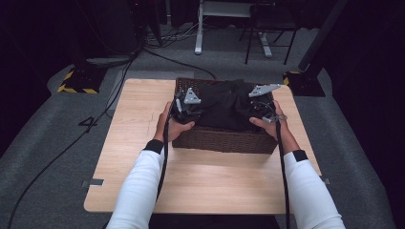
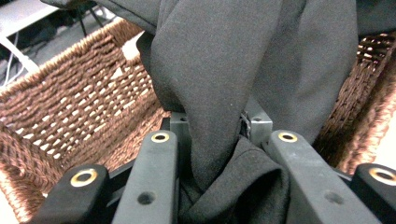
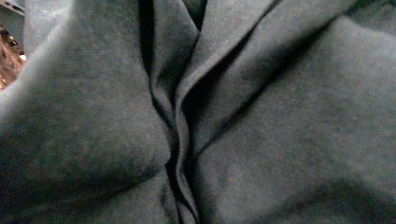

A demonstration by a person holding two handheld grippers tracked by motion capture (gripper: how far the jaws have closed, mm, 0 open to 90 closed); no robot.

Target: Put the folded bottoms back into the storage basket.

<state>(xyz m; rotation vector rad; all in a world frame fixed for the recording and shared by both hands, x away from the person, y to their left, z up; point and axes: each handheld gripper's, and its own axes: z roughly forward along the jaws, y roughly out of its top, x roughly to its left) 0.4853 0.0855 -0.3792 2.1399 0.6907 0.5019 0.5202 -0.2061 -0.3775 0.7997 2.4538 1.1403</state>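
Observation:
A dark brown wicker basket (image 1: 219,140) stands on the far half of the wooden table (image 1: 205,181). A black cloth (image 1: 224,107) hangs into it, stretched between both grippers. My left gripper (image 1: 187,111) is at the basket's left end; in the left gripper view its jaws (image 2: 215,126) are shut on a bunched fold of the cloth (image 2: 243,60), with the woven basket wall (image 2: 70,107) behind. My right gripper (image 1: 261,109) is at the basket's right end. In the right gripper view, cloth folds (image 3: 233,116) lie against the lens and hide the jaws.
White sleeves reach in from the table's near edge. Behind the table on the grey carpet are a white desk leg (image 1: 198,33), a dark chair (image 1: 270,28), floor cables (image 1: 95,121), and two stand bases with yellow-black tape (image 1: 76,81).

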